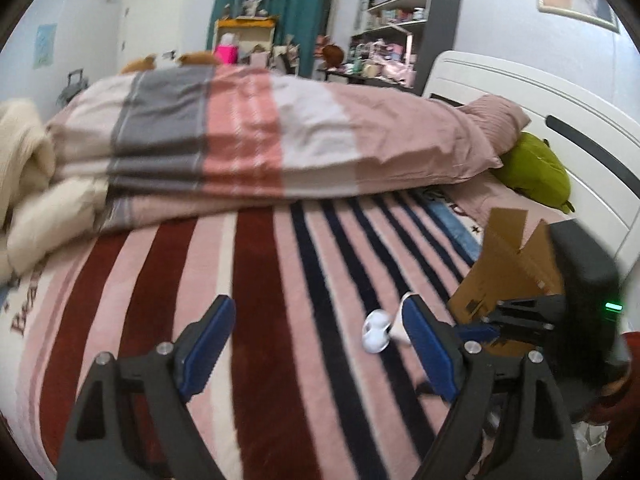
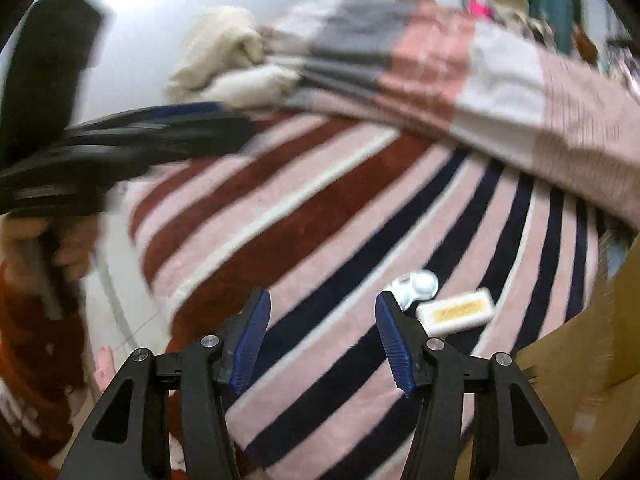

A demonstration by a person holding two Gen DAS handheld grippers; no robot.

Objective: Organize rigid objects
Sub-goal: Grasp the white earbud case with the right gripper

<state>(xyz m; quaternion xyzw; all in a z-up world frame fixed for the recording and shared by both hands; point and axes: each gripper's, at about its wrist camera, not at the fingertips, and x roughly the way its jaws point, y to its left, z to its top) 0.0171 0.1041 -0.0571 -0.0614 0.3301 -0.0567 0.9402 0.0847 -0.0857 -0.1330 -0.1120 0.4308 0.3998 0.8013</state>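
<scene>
A small white rounded object (image 1: 377,330) lies on the striped blanket (image 1: 256,280), just left of my left gripper's right finger. In the right wrist view the same white object (image 2: 418,285) lies next to a small white box with a yellow label (image 2: 456,312), just beyond my right gripper's right finger. My left gripper (image 1: 320,320) is open and empty above the blanket. My right gripper (image 2: 322,312) is open and empty. An open cardboard box (image 1: 508,264) stands at the right; it also shows in the right wrist view (image 2: 580,380).
A folded striped duvet (image 1: 240,136) lies across the far bed with a cream blanket (image 1: 24,168) at left. A green plush (image 1: 536,168) lies by the white headboard (image 1: 540,96). Shelves and clutter stand behind. The other gripper (image 2: 120,148) shows at upper left.
</scene>
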